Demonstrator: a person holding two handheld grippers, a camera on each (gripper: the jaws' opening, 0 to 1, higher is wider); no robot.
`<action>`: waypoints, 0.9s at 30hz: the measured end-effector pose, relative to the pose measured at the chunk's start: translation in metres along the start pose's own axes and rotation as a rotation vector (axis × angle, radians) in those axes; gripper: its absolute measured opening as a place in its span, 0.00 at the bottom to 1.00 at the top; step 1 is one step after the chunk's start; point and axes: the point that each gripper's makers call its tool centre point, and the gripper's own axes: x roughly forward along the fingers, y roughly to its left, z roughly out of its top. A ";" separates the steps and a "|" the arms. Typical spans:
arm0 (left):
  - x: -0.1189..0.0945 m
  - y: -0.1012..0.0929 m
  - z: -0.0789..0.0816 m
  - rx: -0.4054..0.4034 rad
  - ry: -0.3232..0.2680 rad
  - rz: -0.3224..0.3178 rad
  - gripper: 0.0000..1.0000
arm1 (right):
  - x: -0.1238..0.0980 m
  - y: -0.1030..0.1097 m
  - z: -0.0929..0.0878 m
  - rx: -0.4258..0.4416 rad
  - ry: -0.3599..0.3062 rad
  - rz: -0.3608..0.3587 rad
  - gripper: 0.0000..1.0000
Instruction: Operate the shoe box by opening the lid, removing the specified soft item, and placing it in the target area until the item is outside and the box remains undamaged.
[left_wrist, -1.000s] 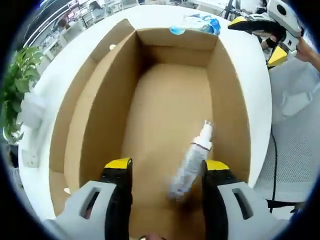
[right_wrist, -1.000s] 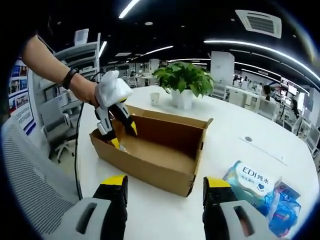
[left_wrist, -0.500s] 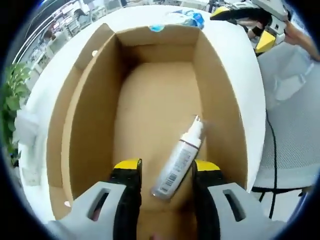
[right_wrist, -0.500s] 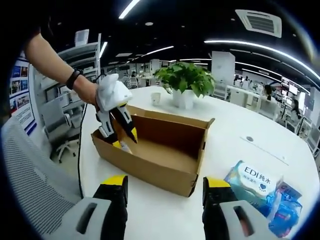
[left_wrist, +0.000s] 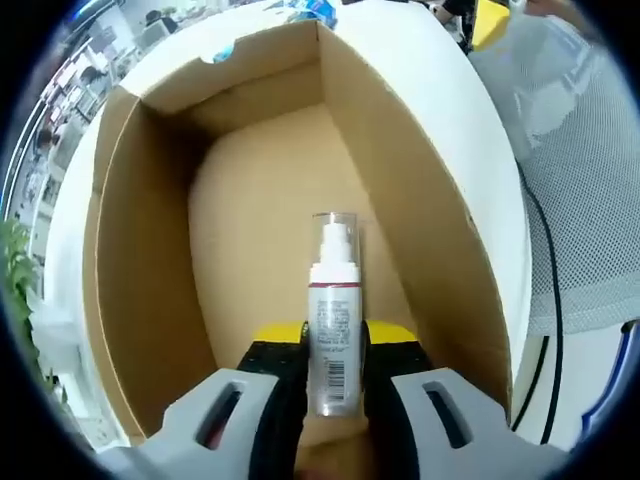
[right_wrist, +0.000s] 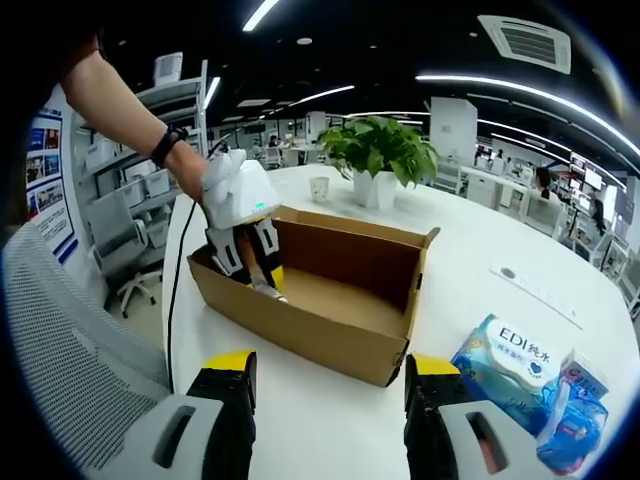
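An open brown cardboard box (left_wrist: 430, 230) lies on a white table. Inside it, a white pump spray bottle (left_wrist: 333, 320) with a clear cap and a barcode label points away from me along the box floor. My left gripper (left_wrist: 335, 345) is shut on the bottle's lower body, its yellow-tipped jaws pressing both sides. In the right gripper view the same box (right_wrist: 330, 310) sits ahead, with the left gripper (right_wrist: 248, 250), held by a hand, dipping into its left end. My right gripper (right_wrist: 330, 375) hovers open over the table in front of the box, nothing between its jaws.
A blue-and-white wet wipes pack (right_wrist: 512, 358) and a smaller blue pack (right_wrist: 575, 425) lie right of the box. A potted plant (right_wrist: 385, 150) and a small cup (right_wrist: 320, 188) stand behind it. A grey mesh chair (right_wrist: 70, 340) is at the left.
The left jaws have narrowed from open to shut on the bottle, which has swung from tilted to straight between them. The right gripper has stayed open in about the same place.
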 end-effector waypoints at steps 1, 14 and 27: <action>0.001 0.001 -0.001 -0.011 -0.004 -0.005 0.19 | 0.000 0.001 0.000 -0.002 0.002 0.003 0.58; -0.022 0.010 0.002 -0.133 -0.108 0.047 0.18 | 0.005 0.016 -0.001 0.040 -0.011 0.054 0.57; -0.058 0.004 0.034 -0.094 -0.181 0.104 0.18 | 0.001 0.015 0.013 0.086 -0.070 0.066 0.56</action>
